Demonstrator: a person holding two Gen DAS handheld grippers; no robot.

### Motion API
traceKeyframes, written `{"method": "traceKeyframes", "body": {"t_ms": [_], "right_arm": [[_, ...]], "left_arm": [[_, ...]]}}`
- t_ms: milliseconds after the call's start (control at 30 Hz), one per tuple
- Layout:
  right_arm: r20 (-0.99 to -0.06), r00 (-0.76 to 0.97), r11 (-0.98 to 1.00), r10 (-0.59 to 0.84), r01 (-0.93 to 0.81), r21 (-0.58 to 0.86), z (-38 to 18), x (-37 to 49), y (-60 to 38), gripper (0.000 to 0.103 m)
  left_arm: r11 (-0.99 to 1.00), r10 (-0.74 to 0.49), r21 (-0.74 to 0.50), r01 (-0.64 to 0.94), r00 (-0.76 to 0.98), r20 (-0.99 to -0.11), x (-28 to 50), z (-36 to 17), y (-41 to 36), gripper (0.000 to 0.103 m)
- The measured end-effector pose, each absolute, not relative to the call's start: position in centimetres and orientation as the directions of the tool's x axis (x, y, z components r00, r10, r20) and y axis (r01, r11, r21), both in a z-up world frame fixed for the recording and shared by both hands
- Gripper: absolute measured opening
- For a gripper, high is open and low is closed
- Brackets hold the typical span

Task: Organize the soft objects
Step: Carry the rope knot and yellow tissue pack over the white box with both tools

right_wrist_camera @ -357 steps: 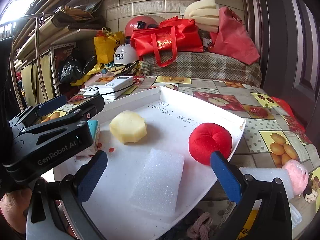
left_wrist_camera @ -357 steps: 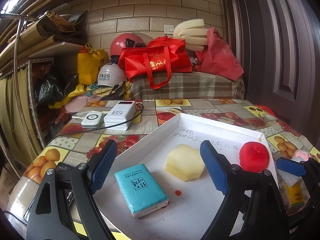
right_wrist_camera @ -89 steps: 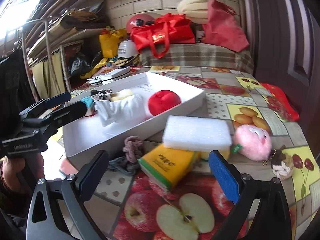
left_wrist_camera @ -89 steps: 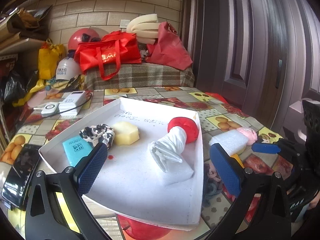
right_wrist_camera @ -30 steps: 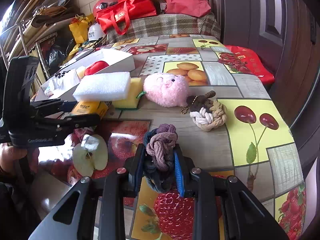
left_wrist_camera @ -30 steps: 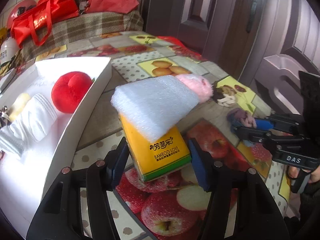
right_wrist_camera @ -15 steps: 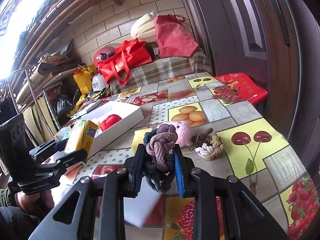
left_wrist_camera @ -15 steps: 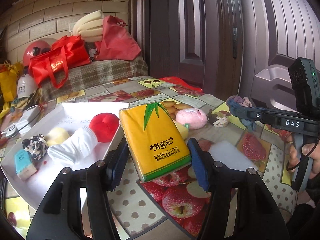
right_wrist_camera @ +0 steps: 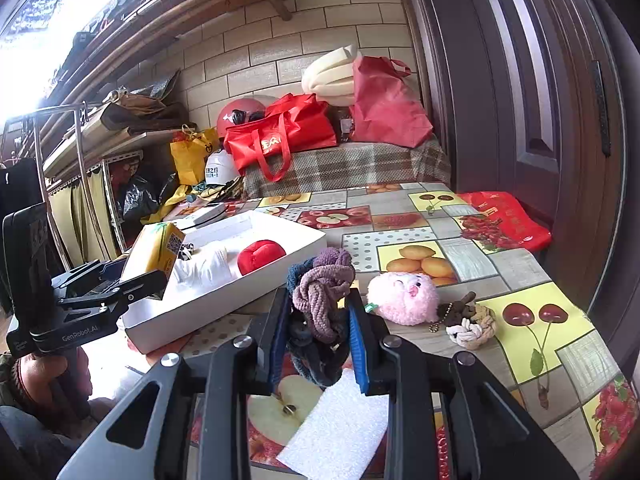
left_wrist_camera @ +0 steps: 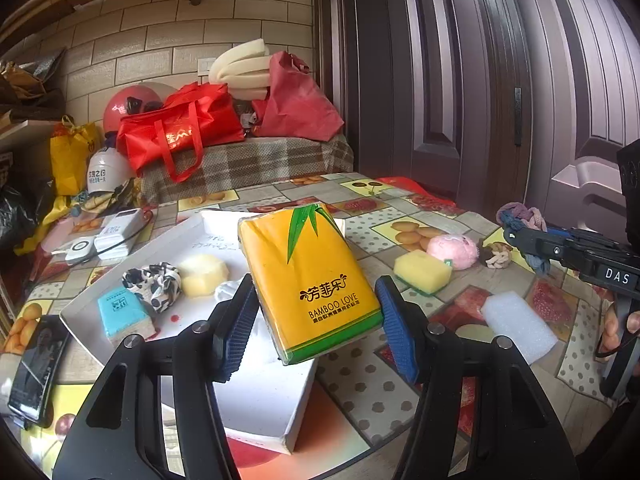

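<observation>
My left gripper [left_wrist_camera: 316,330] is shut on a yellow tissue pack [left_wrist_camera: 308,276], lifted over the near right part of the white tray [left_wrist_camera: 256,408]. In the right wrist view that tissue pack [right_wrist_camera: 158,250] hangs at the tray's left side. My right gripper [right_wrist_camera: 318,338] is shut on a knotted purple and blue rope bundle [right_wrist_camera: 320,300], held above the table in front of the tray [right_wrist_camera: 208,304]. The tray holds a red plush ball [right_wrist_camera: 260,260], a white rolled cloth [right_wrist_camera: 208,266], a pale yellow sponge [left_wrist_camera: 202,274], a spotted scrunchie [left_wrist_camera: 154,282] and a teal tissue pack [left_wrist_camera: 122,312].
On the fruit-print tablecloth lie a white foam slab [left_wrist_camera: 518,326], a yellow sponge [left_wrist_camera: 422,272], a pink plush [right_wrist_camera: 402,298] and a rope knot keychain [right_wrist_camera: 470,326]. A phone [left_wrist_camera: 34,364] and a power bank [left_wrist_camera: 118,228] lie left of the tray. Red bags [left_wrist_camera: 180,132] are piled behind.
Both grippers have risen and tilted up, each with its object. The tissue pack has left the table and swung left over the tray; the foam slab that lay on it now lies on the table.
</observation>
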State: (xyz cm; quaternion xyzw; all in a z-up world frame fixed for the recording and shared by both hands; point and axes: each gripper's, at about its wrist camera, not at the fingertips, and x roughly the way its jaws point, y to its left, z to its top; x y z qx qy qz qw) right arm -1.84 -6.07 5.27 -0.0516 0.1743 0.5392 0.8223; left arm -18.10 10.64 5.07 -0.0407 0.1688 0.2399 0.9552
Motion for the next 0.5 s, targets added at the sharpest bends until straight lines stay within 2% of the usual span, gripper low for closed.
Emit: {"method": "traceKeyframes", "body": {"t_ms": [500], "right_arm": [[-0.392, 0.243, 0.298, 0.888, -0.951, 0.086, 4.4, -5.1, -0.7, 0.027]], "left_arm": [[0.798, 0.558, -0.026, -0.602, 0.754, -0.347, -20.5, 4.9, 16.0, 0.06]]}}
